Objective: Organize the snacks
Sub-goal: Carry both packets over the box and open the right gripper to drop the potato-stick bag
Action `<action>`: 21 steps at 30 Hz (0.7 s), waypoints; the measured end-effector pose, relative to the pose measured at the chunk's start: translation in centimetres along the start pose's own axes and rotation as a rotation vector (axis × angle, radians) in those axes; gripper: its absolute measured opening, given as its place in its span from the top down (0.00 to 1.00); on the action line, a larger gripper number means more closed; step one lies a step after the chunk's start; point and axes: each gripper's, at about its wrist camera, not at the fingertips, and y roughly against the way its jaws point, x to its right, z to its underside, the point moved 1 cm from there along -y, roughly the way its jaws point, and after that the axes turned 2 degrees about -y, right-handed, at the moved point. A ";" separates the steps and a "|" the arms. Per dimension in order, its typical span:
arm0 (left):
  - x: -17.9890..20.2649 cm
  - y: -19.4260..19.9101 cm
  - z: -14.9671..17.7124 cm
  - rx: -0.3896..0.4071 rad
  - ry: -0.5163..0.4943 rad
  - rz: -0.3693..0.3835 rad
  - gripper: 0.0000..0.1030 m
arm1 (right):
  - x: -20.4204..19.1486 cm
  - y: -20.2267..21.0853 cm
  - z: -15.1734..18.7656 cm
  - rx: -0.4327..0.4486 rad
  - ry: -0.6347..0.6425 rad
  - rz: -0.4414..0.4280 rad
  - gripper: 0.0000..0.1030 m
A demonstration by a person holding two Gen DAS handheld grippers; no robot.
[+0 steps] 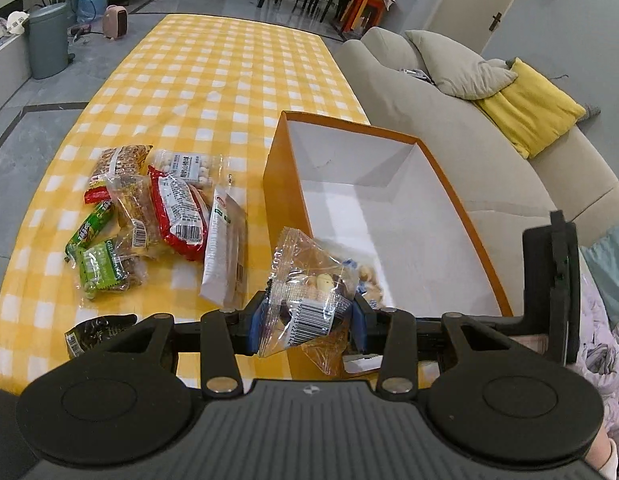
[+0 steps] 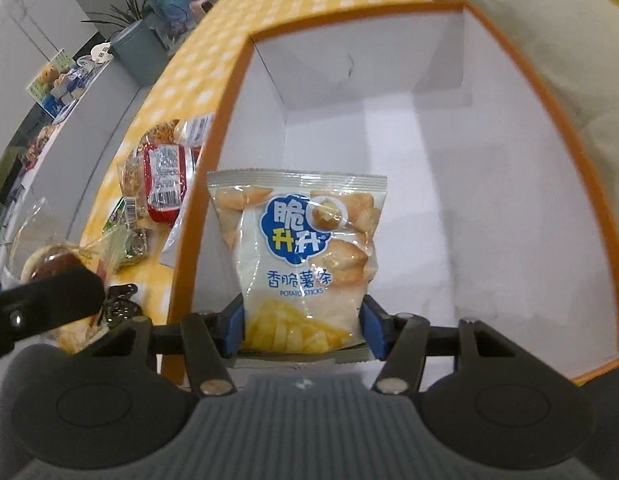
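Note:
My left gripper (image 1: pixel 309 320) is shut on a clear snack packet (image 1: pixel 309 288) with a barcode, held over the near left wall of the orange box (image 1: pixel 281 168). My right gripper (image 2: pixel 303 330) is shut on a white potato sticks bag (image 2: pixel 301 248), held inside the orange box (image 2: pixel 213 132), whose white floor shows bare beyond it. Several loose snack packets (image 1: pixel 157 208) lie on the yellow checked tablecloth left of the box; they also show in the right wrist view (image 2: pixel 157 180).
A white long packet (image 1: pixel 225 248) lies beside the box's left wall. A dark packet (image 1: pixel 93 332) lies at the table's near edge. A grey sofa (image 1: pixel 449 120) with a yellow cushion stands right of the table. The left gripper's body (image 2: pixel 45 300) shows at left.

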 end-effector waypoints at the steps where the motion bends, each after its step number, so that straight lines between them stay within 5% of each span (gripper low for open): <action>1: 0.0 -0.1 0.0 -0.002 -0.001 0.000 0.54 | 0.2 0.0 -0.1 -0.011 -0.019 -0.013 0.39; 14: 0.2 1.2 -0.4 0.016 0.007 -0.007 0.54 | 0.6 1.1 0.0 0.033 -0.047 -0.097 0.16; 17: 1.0 1.4 -0.6 0.018 -0.004 0.006 0.54 | 1.6 2.7 -0.2 0.097 -0.103 -0.098 0.16; 21: 2.8 0.6 -1.0 0.003 -0.033 0.049 0.54 | 3.0 6.7 -0.7 0.302 -0.137 -0.026 0.16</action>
